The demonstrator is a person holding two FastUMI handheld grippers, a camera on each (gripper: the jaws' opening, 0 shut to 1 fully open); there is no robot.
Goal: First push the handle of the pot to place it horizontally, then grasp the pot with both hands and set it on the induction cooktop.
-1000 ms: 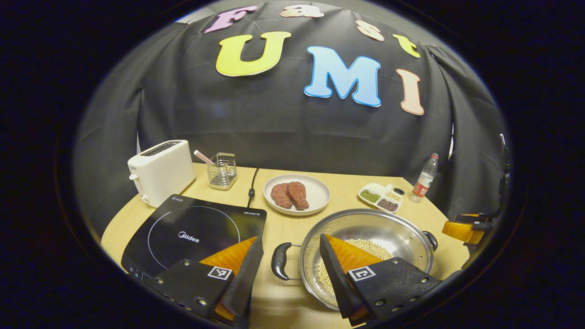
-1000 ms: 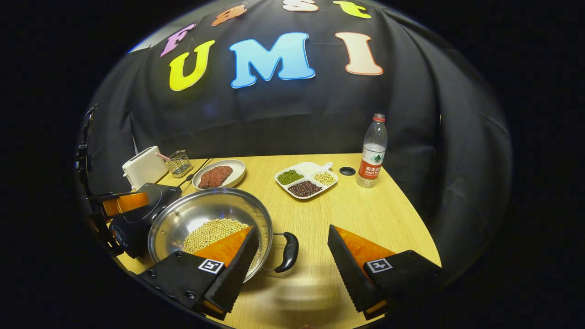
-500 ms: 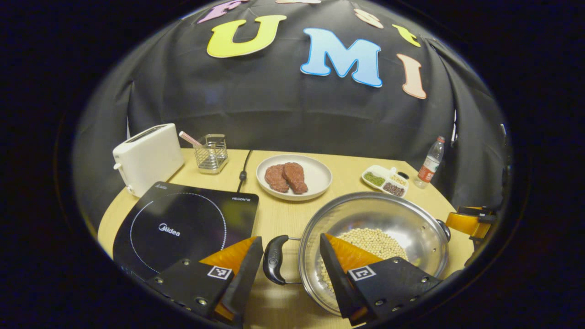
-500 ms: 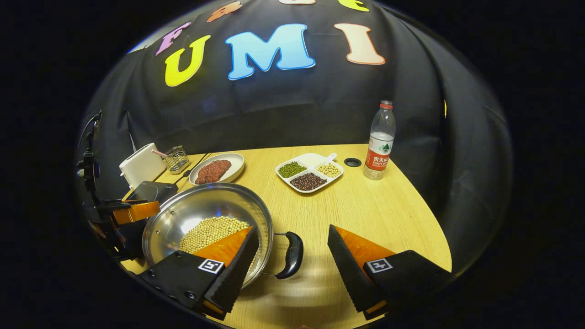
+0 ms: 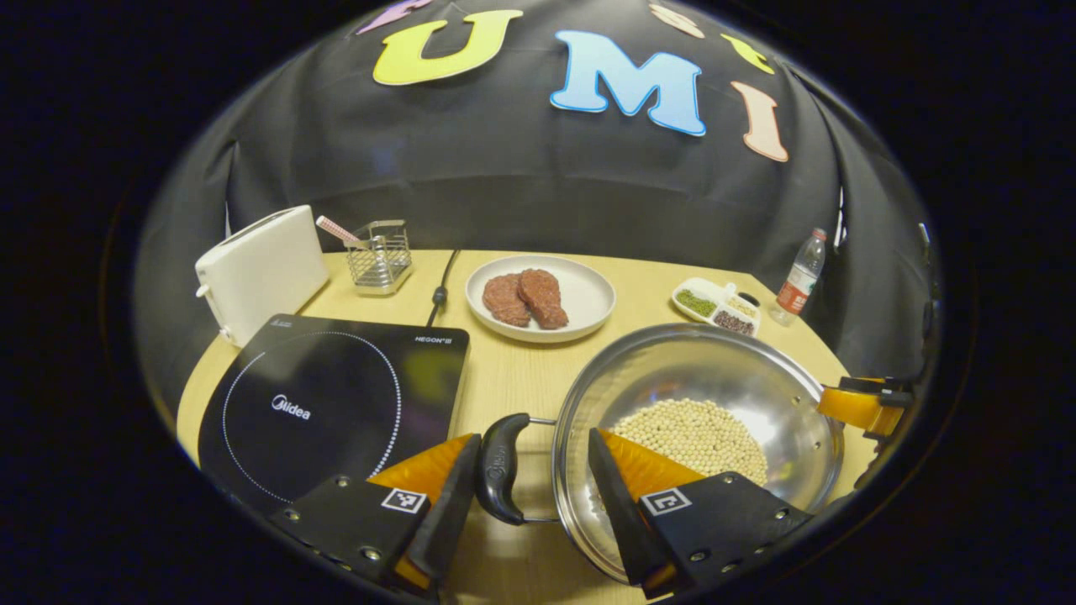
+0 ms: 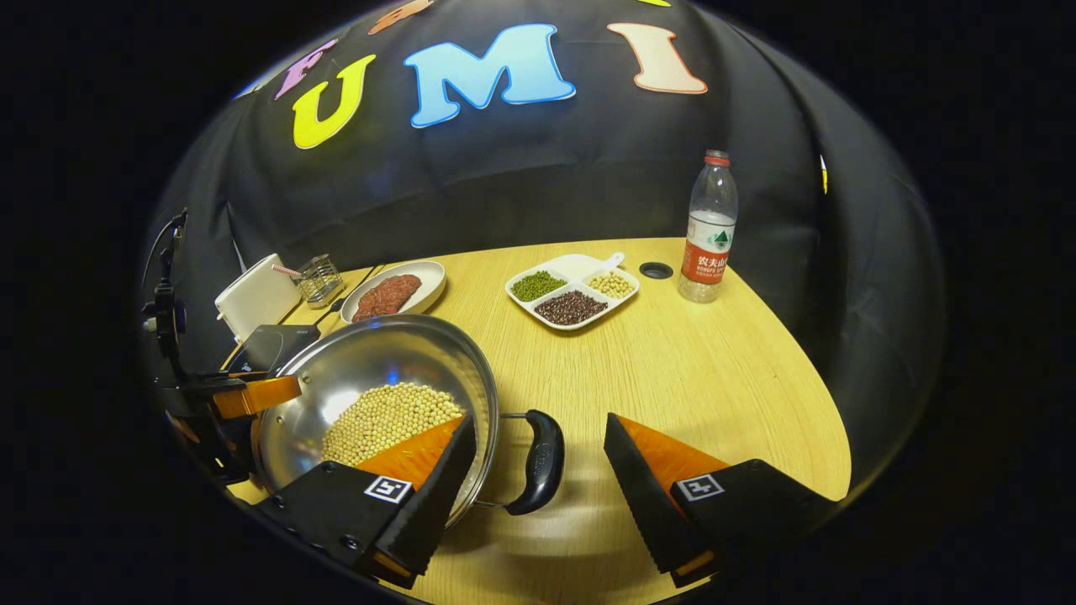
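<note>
Now bracketing both handles, no grip yet.
Left gripper [image 5: 525, 496] and right gripper [image 6: 538, 475] fingers apart, pot [image 5: 698, 420] handles between them; lift to cooktop [image 5: 328, 403] remains.

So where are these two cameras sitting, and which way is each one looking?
Left gripper view: rides on the left gripper, looking forward across the table at the pot's near handle and the induction cooktop; its open fingers straddle that handle.
Right gripper view: rides on the right gripper, facing the pot's other handle, fingers open around it.
Both share the pot of soybeans, meat plate and bottle.
</note>
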